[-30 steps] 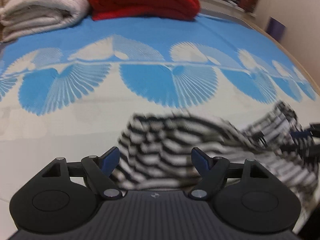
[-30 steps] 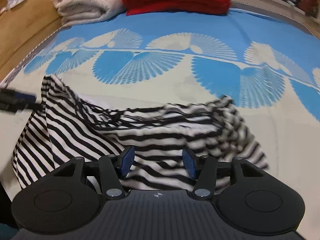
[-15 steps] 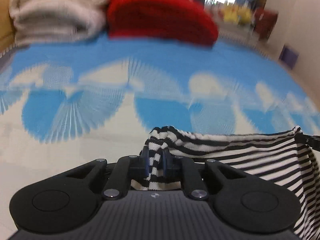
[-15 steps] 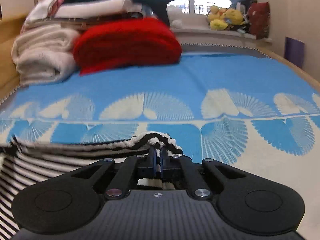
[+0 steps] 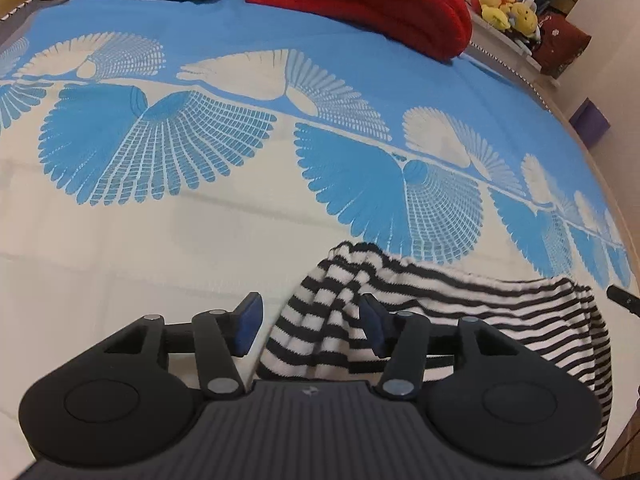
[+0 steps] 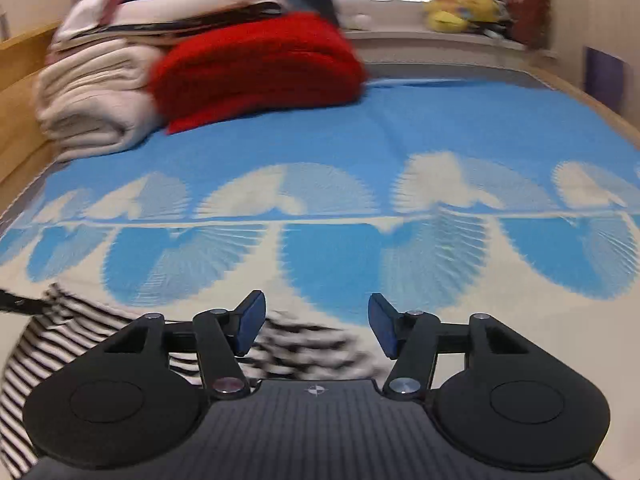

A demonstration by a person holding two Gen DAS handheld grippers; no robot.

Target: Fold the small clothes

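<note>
A small black-and-white striped garment lies on the blue-and-cream patterned bedspread. In the left wrist view my left gripper is open, with a bunched corner of the garment between its blue pads, released. In the right wrist view my right gripper is open, and the garment lies blurred just below and to the left of it. The tip of the right gripper shows at the left wrist view's right edge.
A folded red blanket and a stack of cream blankets sit at the far end of the bed. Plush toys line a shelf beyond. A wooden bed frame runs along the left.
Both grippers closed on the garment's top corners, lifted it taut, and have now opened and released it onto the bedspread. The right view is still in motion.
</note>
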